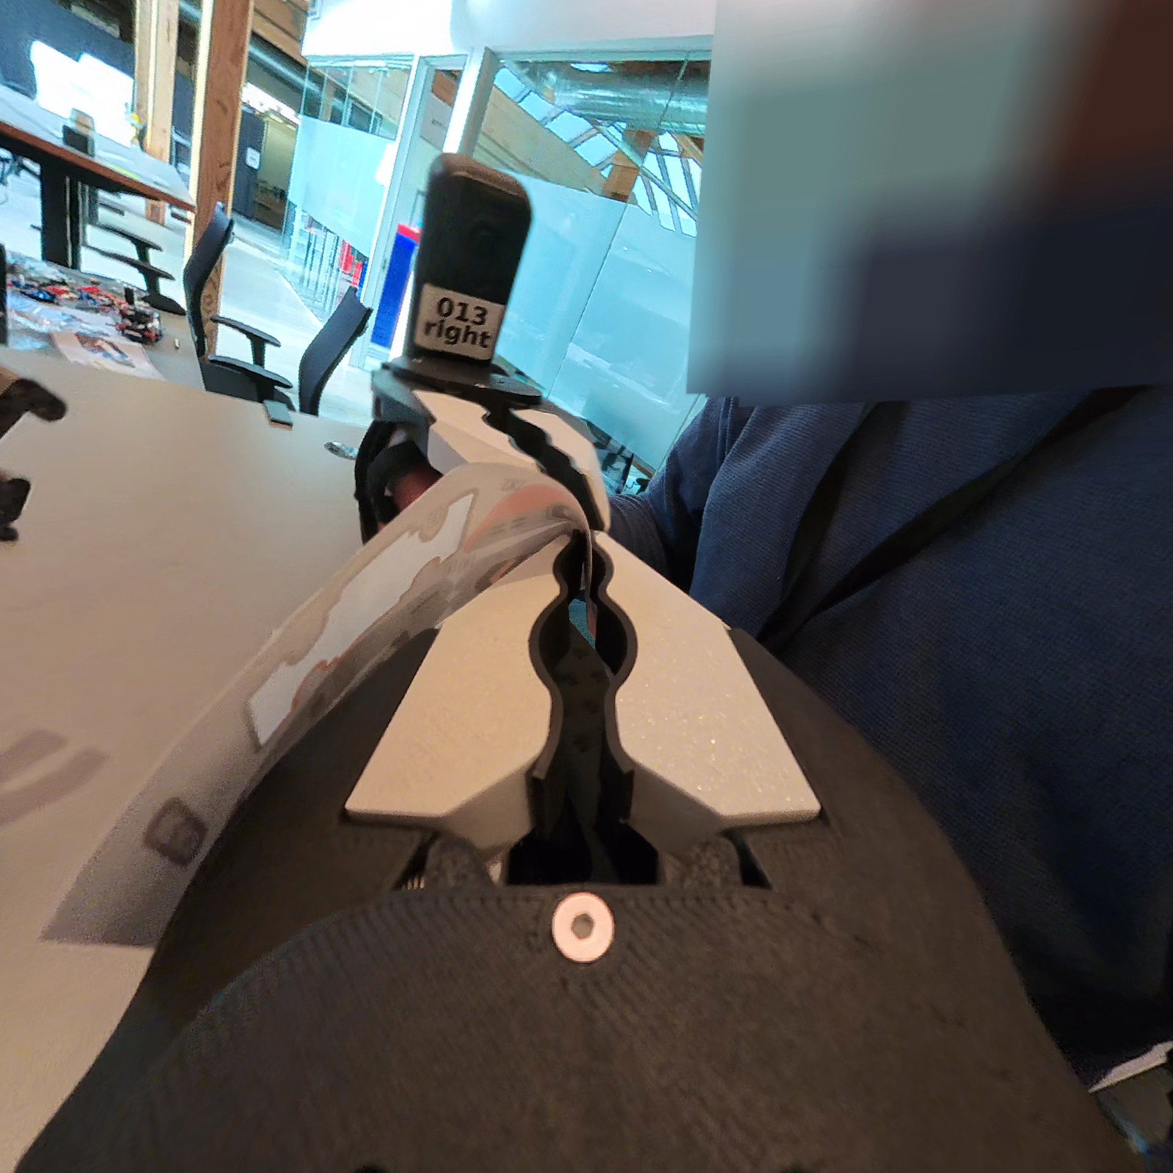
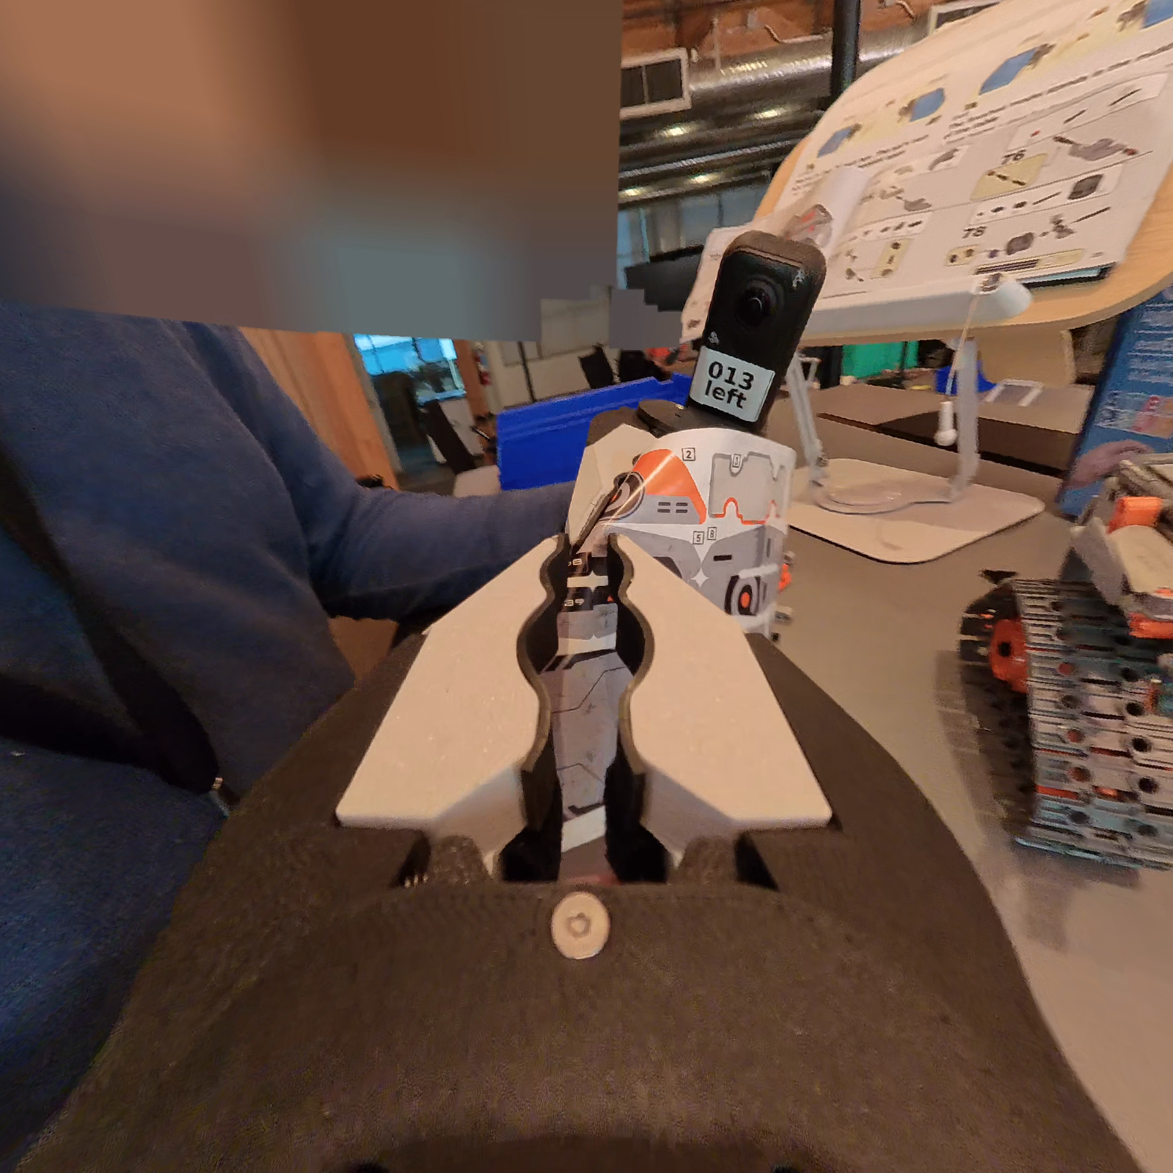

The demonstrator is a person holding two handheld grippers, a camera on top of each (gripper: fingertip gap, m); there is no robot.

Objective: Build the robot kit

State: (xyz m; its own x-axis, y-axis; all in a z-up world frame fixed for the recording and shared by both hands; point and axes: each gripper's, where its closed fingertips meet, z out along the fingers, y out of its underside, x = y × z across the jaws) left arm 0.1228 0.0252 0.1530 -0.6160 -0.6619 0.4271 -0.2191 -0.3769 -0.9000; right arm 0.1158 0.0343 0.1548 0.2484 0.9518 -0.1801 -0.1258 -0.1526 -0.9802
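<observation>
Left hand-held gripper (image 1: 581,558) and right hand-held gripper (image 2: 587,549) each pinch a curled sticker sheet (image 2: 717,508) between them; tracked brick model (image 2: 1079,711) on tabletop (image 2: 888,635) nearby.

White wavy-edged fingers (image 1: 482,717) on black printed bodies; person wears blue sleeves (image 2: 406,539).

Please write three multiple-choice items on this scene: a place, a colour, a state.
1. Where stands the tracked model? A on the table, right of the right tongs; B on a chair; C on the floor.
2. The person's sleeve is: A red; B blue; C white.
3. The sticker sheet is: A flat on the table; B folded in a box; C bent, gripped by both tongs.
1A, it rests on the table; 2B, blue knit; 3C, left tongs and right tongs pinch it.
</observation>
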